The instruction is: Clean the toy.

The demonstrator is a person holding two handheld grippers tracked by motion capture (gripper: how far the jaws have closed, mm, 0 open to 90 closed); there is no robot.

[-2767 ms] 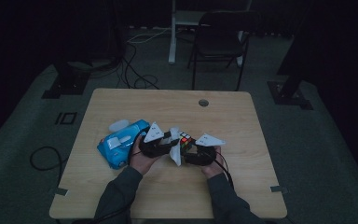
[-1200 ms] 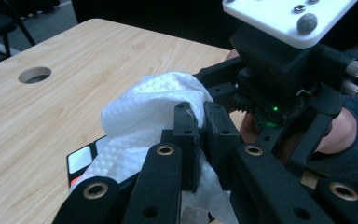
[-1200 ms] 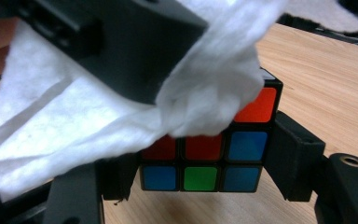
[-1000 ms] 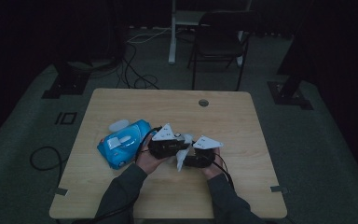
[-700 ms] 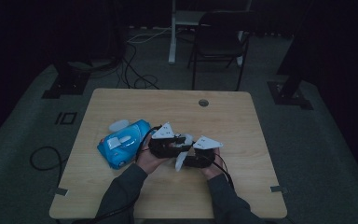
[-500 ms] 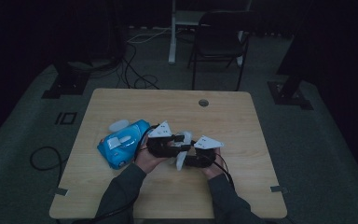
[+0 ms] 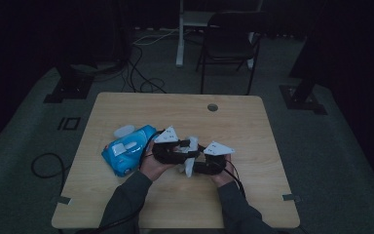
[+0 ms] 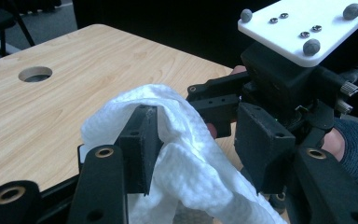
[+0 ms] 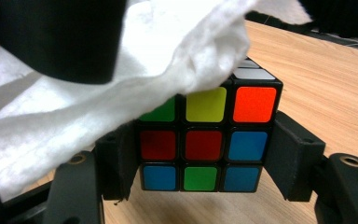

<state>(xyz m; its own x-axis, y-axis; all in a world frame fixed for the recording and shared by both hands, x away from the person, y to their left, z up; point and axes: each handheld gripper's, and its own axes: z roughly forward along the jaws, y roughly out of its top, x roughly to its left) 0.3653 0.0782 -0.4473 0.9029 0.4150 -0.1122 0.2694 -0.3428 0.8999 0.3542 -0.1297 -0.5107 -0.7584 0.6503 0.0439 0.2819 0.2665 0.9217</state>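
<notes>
Counter (image 7: 253,126) centre-front: left hand-held gripper (image 7: 187,148) and right hand-held gripper (image 7: 195,168) meet, left one slightly behind and to the left of the right one. Wipe (image 7: 191,165) between them; in left gripper view the wipe (image 8: 186,154) drapes over that gripper's jaw. Cube (image 9: 207,140) sits between right gripper's jaws, wipe (image 9: 121,84) lying over its top left. Wipes pack (image 7: 126,151) on counter just left of left hand (image 7: 152,168). Hole (image 7: 213,107) near counter's far edge. Chair (image 7: 233,44) on floor behind counter.

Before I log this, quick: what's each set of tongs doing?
Left tongs: shut on the white wipe.
Right tongs: shut on the puzzle cube.
</notes>
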